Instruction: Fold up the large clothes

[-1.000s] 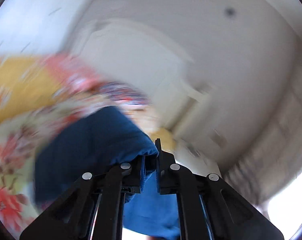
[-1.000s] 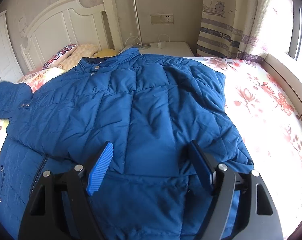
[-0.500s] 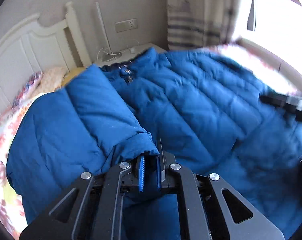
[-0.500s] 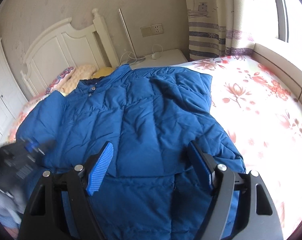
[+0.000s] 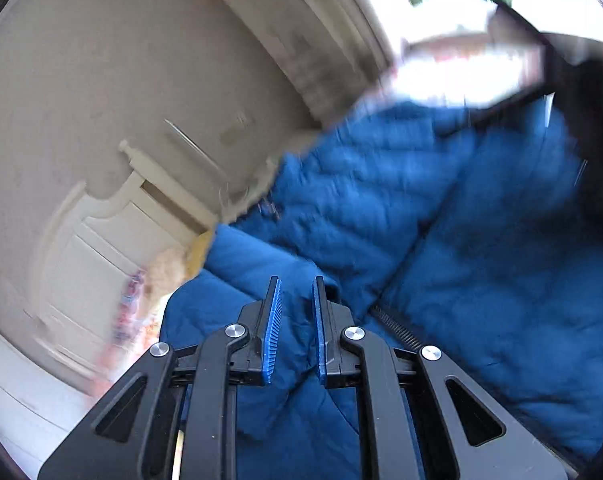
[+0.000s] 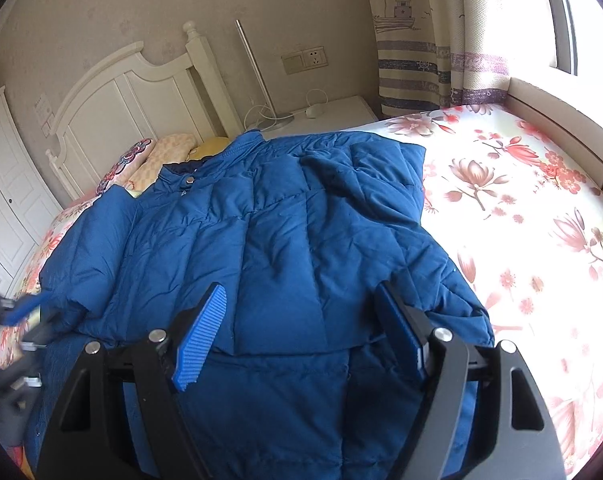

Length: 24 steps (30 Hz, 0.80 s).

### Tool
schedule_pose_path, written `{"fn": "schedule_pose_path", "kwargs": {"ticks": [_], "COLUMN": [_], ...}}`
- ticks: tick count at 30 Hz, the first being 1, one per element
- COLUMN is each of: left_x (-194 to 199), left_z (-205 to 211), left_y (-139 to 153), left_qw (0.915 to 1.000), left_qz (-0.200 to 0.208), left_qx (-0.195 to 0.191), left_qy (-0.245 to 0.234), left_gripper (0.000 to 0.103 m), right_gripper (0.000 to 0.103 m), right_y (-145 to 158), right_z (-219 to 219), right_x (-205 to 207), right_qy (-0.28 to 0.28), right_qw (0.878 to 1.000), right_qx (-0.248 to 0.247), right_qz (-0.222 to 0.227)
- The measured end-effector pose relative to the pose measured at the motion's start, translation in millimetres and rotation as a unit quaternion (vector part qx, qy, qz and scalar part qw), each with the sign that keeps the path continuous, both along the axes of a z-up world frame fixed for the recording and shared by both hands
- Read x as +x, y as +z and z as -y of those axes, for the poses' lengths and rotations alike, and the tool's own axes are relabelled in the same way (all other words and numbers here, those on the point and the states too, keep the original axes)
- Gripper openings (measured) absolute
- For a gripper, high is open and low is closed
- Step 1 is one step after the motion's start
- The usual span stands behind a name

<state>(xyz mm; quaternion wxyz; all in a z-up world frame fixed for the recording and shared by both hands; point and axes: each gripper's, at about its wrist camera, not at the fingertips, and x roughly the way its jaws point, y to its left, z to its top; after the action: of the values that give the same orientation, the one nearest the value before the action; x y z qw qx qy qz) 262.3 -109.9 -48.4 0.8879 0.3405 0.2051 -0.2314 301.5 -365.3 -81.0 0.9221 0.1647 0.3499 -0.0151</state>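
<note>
**Blue jacket spread on the bed, both claws parted**

A blue padded jacket [image 6: 285, 240] lies face up across the middle of the flowered bed [image 6: 521, 200], its collar toward the white headboard [image 6: 113, 96] in the upper left. One sleeve [image 6: 89, 248] is folded in along the left side of the jacket, with its cuff at the left edge of the frame.

The right claw [image 6: 299, 292] is spread wide at the bottom centre, above the jacket's lower half, with its pads clear of the cloth.

The left claw [image 5: 296, 320] stands a little apart. Blue cloth shows through the narrow gap, but the pads do not seem to press on it. The left wrist view is blurred. In the right wrist view the left claw appears as a smear at the lower left, just beside the cuff.
</note>
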Motion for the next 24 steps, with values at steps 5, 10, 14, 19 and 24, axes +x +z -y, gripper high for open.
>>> {"fn": "schedule_pose_path", "kwargs": {"ticks": [5,10,14,19,24], "left_x": [43,69,69,67,68], "left_z": [-151,-194,-211,-228,-240], "left_y": [29,-25,-48,-52,-65], "left_qw": [0.9192,0.8875,0.8661,0.8510,0.8314], "left_qz": [-0.086,-0.143,-0.171,-0.178,-0.204], "left_qx": [-0.336,-0.319,-0.331,-0.366,-0.387], "left_qy": [0.187,0.300,0.333,0.331,0.343], "left_gripper": [0.022,0.022,0.022,0.023,0.023], "right_gripper": [0.076,0.076,0.075,0.075,0.074], "right_y": [4,25,37,30,1], "right_z": [-9,-61,-135,-244,-308], "right_x": [-1,-10,-12,-17,-6], "right_qy": [0.000,0.055,0.157,0.286,0.334], "right_qw": [0.999,0.987,0.962,0.891,0.839], "right_qx": [-0.034,-0.143,-0.215,-0.337,-0.419], "right_qz": [0.002,0.041,0.058,0.102,0.099]}}
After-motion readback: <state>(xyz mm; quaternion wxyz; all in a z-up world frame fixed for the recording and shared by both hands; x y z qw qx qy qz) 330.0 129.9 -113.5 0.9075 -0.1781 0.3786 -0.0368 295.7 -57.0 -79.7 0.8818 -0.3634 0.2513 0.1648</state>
